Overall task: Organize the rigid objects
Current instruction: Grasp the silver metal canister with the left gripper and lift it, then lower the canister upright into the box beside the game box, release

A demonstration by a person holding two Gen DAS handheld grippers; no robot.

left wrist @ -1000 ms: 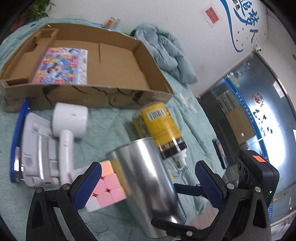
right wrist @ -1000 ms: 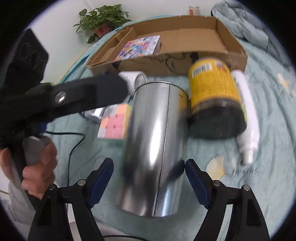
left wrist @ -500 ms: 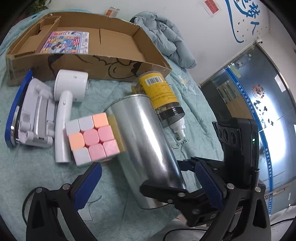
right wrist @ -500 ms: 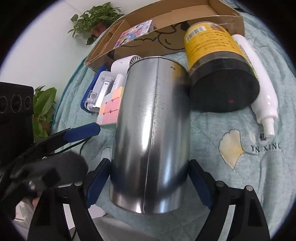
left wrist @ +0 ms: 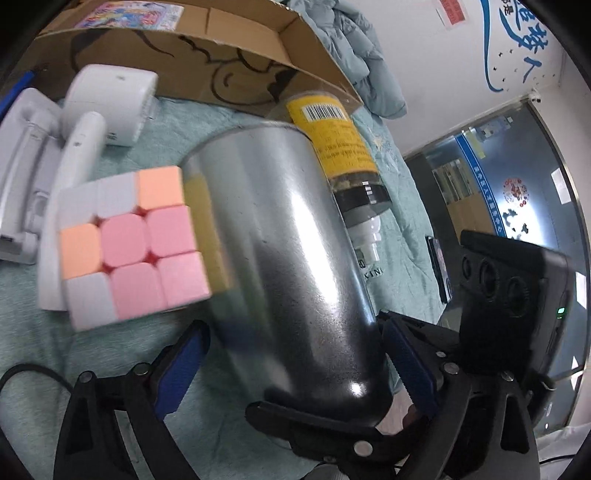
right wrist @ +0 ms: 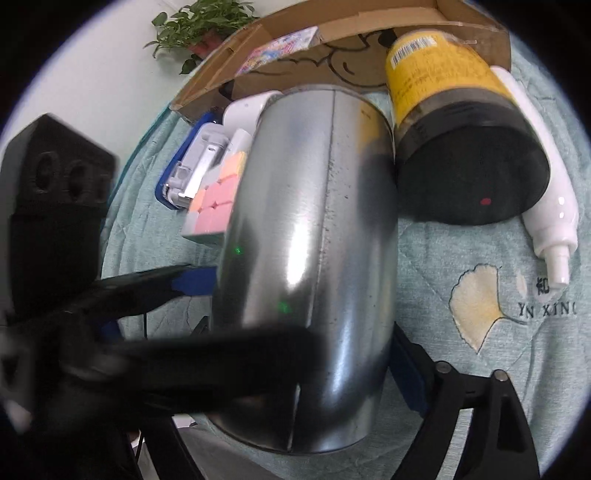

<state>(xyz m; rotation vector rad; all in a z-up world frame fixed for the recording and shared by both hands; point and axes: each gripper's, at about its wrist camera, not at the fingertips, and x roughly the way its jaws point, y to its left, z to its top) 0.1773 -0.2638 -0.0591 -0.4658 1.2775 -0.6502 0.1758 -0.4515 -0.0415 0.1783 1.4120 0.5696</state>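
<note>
Little of the sorting looks done. The cardboard box across the top of the left wrist view holds only a colourful printed booklet at the upper left, as far as shows; everything else lies outside it on the teal quilted bedspread.

The metal can fills the centre of both views, lying on its side. Left of it in the left wrist view sits the pastel puzzle cube, with the white handheld fan and a white and blue folded stand at the upper left. Right of the can lie the yellow-labelled jar with its black lid and a white squeeze bottle, upper right in the right wrist view.

The left claw straddles the near end of the can; its jaws have just been closing, yet the blue pads still stand just clear of the metal, so nothing is gripped. The right claw also brackets the can from the bottom of its frame, jaws wide; the left claw's dark body hides its left pad, so contact cannot be told, though it looks unclamped.

My judgement: the can is being approached for pickup, and the cube, fan, stand, jar and bottle all remain to be boxed.
</note>
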